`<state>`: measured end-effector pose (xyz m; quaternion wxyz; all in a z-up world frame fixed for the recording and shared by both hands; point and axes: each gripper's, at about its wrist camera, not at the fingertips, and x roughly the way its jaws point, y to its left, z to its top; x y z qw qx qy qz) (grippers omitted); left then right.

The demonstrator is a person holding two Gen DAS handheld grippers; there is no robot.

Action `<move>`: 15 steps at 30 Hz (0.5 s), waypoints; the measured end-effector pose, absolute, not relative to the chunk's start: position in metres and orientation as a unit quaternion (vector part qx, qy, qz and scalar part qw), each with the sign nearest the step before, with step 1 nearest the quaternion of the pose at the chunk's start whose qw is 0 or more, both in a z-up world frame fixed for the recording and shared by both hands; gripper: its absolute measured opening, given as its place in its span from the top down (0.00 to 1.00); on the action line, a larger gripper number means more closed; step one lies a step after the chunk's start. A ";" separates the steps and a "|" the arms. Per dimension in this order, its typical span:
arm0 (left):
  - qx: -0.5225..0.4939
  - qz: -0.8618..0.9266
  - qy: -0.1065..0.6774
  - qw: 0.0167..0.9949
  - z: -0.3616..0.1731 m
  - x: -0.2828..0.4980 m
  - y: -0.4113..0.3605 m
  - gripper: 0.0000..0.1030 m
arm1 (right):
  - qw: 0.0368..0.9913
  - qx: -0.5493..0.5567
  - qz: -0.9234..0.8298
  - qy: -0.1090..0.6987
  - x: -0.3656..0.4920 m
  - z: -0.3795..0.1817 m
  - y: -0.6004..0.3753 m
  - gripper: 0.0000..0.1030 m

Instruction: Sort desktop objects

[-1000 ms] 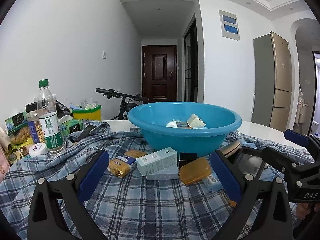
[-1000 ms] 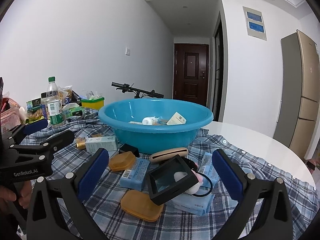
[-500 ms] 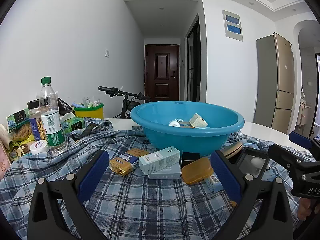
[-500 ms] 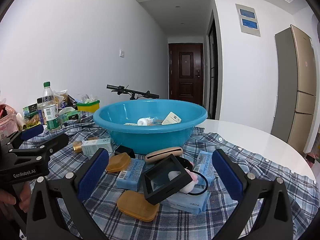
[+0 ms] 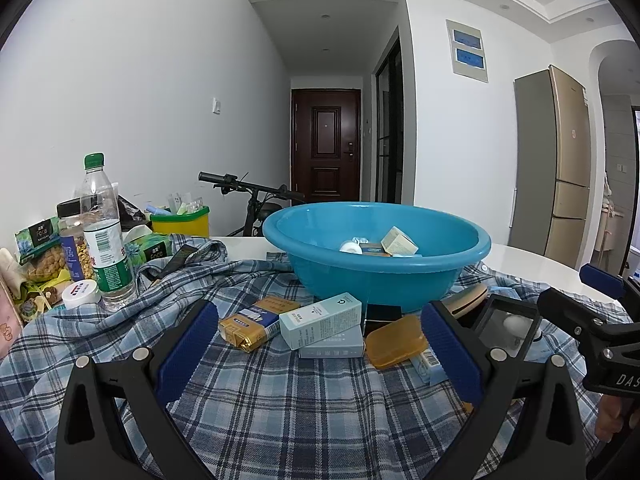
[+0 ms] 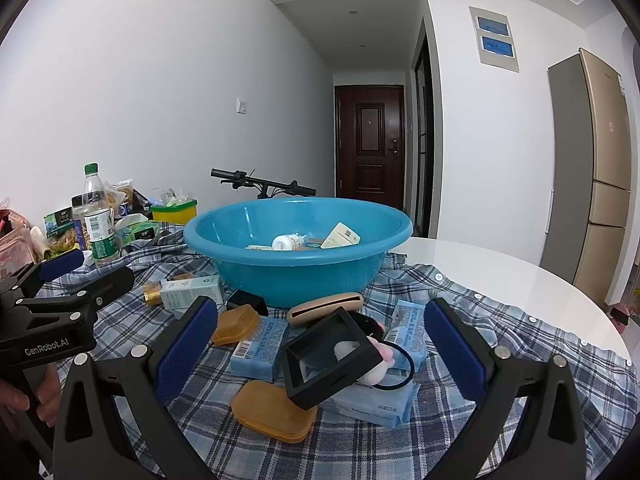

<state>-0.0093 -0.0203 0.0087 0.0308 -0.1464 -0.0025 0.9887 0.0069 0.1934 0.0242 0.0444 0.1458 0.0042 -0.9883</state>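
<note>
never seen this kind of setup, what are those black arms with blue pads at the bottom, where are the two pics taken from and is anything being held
No robot here: a person holds a hand-operated claw in each hand, each with a camera looking along its fingers. The blue pads are the fingertips. One picture is from the left claw, the other from the right claw; each also shows the other claw at its edge.

Both are open and hold nothing.

On the plaid cloth sits a blue basin with a few small items inside. In front of it lie small boxes, orange cases, a black frame and blue packs. A bottle and snacks stand at the left.
</note>
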 end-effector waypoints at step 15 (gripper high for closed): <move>-0.146 0.989 -0.002 0.030 0.009 -0.009 -0.020 0.00 | 0.044 0.147 -0.988 0.004 0.007 0.025 0.195 0.00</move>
